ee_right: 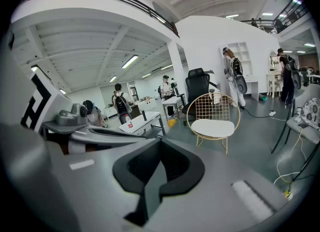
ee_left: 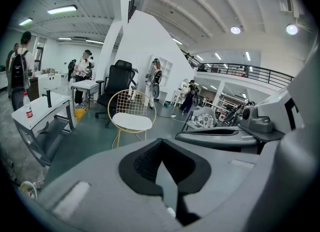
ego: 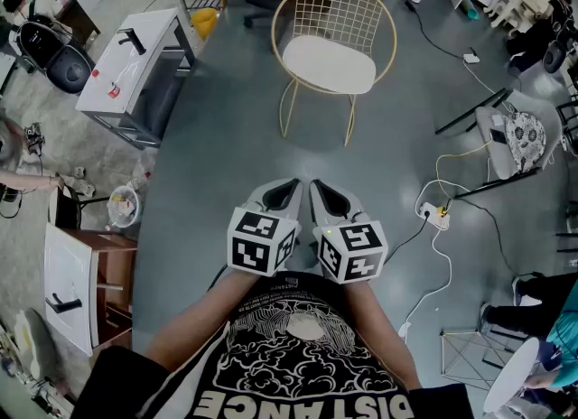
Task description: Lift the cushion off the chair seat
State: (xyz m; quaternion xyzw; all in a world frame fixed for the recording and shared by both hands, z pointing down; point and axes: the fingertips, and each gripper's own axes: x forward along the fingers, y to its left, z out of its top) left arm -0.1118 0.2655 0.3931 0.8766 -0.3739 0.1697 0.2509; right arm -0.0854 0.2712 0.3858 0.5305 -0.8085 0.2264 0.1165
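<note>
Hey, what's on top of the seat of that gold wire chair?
A white cushion lies on the seat of the gold wire chair, with nothing on it. The cushion covers the seat surface, so that cannot be seen.

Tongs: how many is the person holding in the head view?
2. The left tongs and the right tongs sit side by side just in front of the person, both shut and empty, pointing toward the gold chair with its white cushion. None seem hidden.
</note>
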